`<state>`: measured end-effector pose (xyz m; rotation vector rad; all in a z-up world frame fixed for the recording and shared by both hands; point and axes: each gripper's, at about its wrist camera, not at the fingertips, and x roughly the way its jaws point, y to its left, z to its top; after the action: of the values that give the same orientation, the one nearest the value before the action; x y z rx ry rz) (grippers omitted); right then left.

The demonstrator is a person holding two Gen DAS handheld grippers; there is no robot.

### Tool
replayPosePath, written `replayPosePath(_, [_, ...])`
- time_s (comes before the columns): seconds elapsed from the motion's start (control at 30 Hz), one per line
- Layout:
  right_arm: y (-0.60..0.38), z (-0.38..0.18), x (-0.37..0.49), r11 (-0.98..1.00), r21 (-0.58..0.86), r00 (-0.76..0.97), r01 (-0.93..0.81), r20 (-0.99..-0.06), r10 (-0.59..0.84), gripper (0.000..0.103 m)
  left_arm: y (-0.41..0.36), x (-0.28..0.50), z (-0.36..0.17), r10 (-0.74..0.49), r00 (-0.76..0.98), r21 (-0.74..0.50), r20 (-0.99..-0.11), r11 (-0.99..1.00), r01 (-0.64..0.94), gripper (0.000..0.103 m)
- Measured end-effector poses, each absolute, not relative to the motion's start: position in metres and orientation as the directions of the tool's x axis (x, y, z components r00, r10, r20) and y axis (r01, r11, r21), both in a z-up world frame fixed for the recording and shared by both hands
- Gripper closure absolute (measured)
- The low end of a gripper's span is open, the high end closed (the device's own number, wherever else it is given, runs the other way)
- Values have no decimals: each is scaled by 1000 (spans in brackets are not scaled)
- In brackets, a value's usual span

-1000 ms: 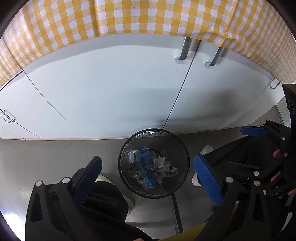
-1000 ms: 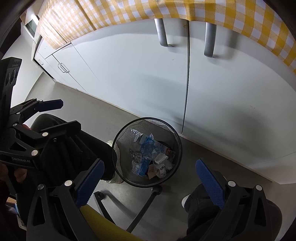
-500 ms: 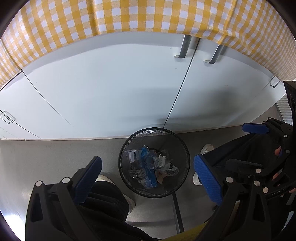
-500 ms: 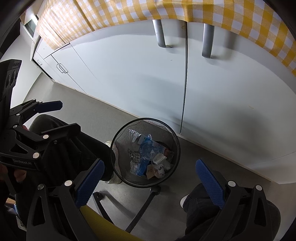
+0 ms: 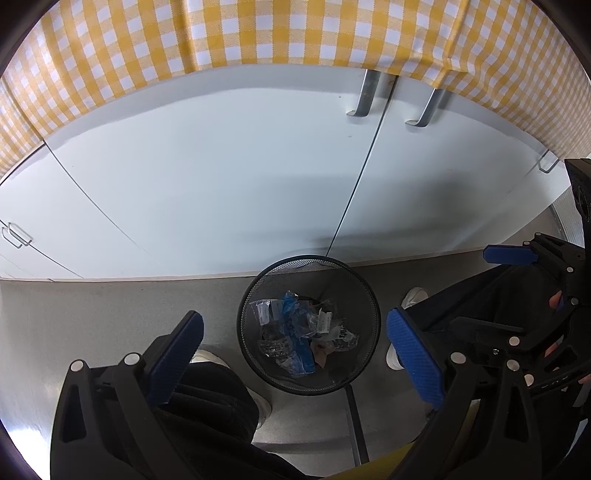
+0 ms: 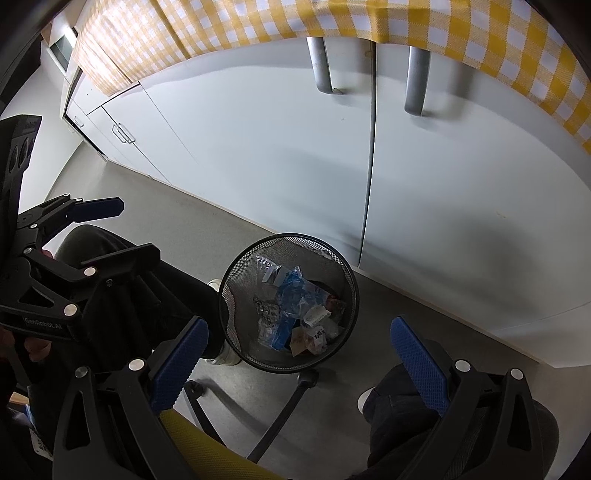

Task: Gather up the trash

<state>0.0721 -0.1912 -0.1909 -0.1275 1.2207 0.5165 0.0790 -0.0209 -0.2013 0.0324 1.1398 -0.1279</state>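
Note:
A black wire-mesh wastebasket (image 5: 258,363) stands on the grey floor in front of white cabinets; it also shows in the right wrist view (image 6: 351,306). Inside lie crumpled wrappers, clear plastic and blue packaging (image 5: 299,328) (image 6: 291,302). My left gripper (image 5: 295,349) is open and empty, held high above the basket. My right gripper (image 6: 299,356) is open and empty, also above the basket. Each gripper shows at the edge of the other's view, the right one (image 5: 517,288) and the left one (image 6: 85,236).
White cabinet doors with metal handles (image 5: 364,96) (image 6: 321,66) stand behind the basket, under a hanging yellow checked cloth (image 5: 258,33). The person's dark-trousered legs and white shoes (image 5: 413,295) flank the basket. An office chair's yellow seat and black base (image 6: 291,402) are below.
Both views have shifted slightly; the basket sits a touch lower and the cabinet handles show more. Both grippers stay open and empty.

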Motion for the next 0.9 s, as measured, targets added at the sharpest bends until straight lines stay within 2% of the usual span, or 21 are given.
replayPosePath(0.17, [-191,-191,72,879,178,244,-443,-919,309,3,-23,78,-199,-120,402,-74,-908,989,128,4])
replayPosePath(0.9, [-190,-190,71,880,177,246,-441,-919,308,3,-21,78,-199,-123,407,-60,-905,985,163,4])
